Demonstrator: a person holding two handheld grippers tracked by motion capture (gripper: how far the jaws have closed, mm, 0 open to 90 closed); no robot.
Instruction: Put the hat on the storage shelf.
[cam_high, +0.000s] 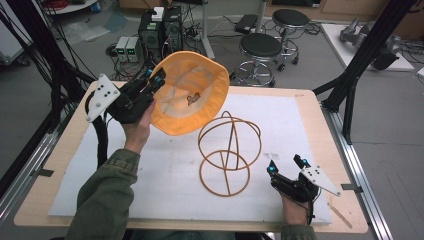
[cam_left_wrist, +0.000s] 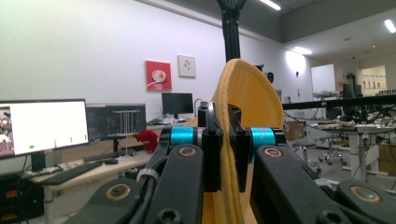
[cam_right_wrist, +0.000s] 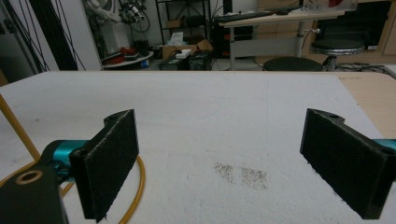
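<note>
An orange-yellow hat (cam_high: 192, 92) hangs in the air over the table's back left, its hollow inside turned toward the camera. My left gripper (cam_high: 156, 77) is shut on the hat's rim; in the left gripper view both pads clamp the yellow brim (cam_left_wrist: 236, 93) edge-on. A golden wire hat stand (cam_high: 229, 150) with a round base ring stands on the white mat, in front of and below the hat. My right gripper (cam_high: 286, 164) rests low at the front right, open, nothing between its pads (cam_right_wrist: 112, 158). The stand's base ring (cam_right_wrist: 137, 186) passes just by its left pad.
A white foam mat (cam_high: 165, 170) covers most of the wooden table (cam_high: 330, 145). A small dark smudge (cam_right_wrist: 243, 175) marks the mat ahead of the right gripper. Black frame posts (cam_high: 360, 55) rise at the right and left. Stools (cam_high: 260, 50) and computer boxes stand on the floor behind.
</note>
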